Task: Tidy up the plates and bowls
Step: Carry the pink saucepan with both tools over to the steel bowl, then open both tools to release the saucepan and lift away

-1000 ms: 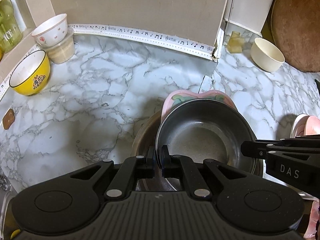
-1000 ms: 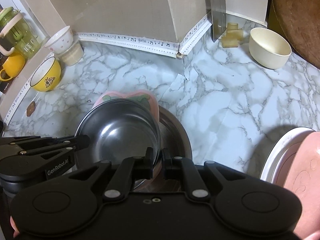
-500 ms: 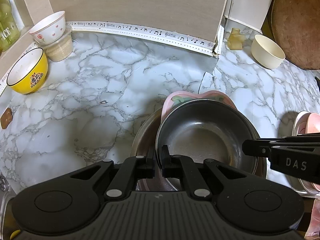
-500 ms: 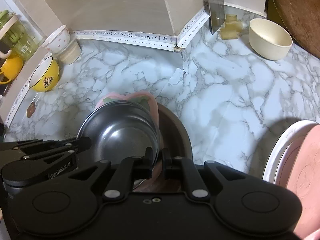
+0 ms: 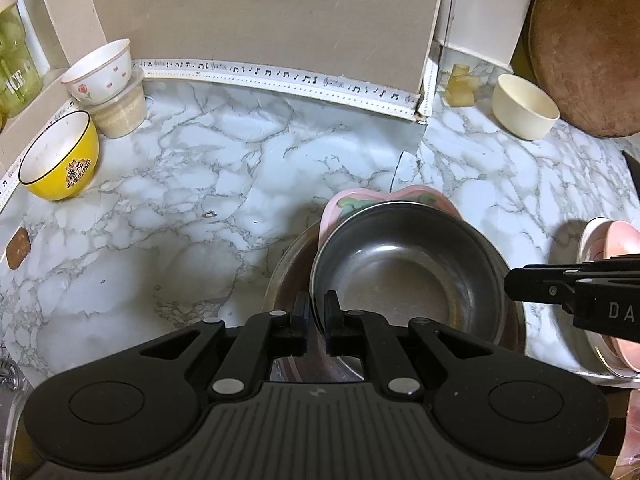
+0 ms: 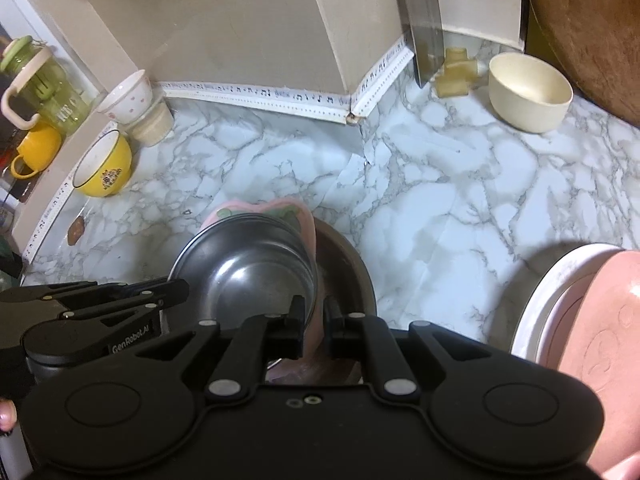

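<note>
A small steel bowl [image 5: 404, 272] sits on a pink plate [image 5: 416, 196], inside a wider steel bowl [image 5: 288, 272]. My left gripper [image 5: 316, 312] is shut on the small bowl's left rim. My right gripper [image 6: 316, 312] is shut on the right rims of the small steel bowl [image 6: 248, 268] and pink plate [image 6: 308, 220]. The wider bowl [image 6: 352, 272] lies beneath. The stack looks held a little above the marble counter [image 5: 200, 208].
A yellow bowl [image 5: 60, 160] and a white tulip bowl [image 5: 100, 72] on a plastic tub stand at the left wall. A cream bowl [image 5: 524, 106] and a round wooden board [image 5: 584, 44] are far right. Pink and white plates [image 6: 580, 312] lie at the right.
Both grippers keep their hold on the stack. The views have shifted slightly, with the background bowls sliding down and right in the left wrist view.
</note>
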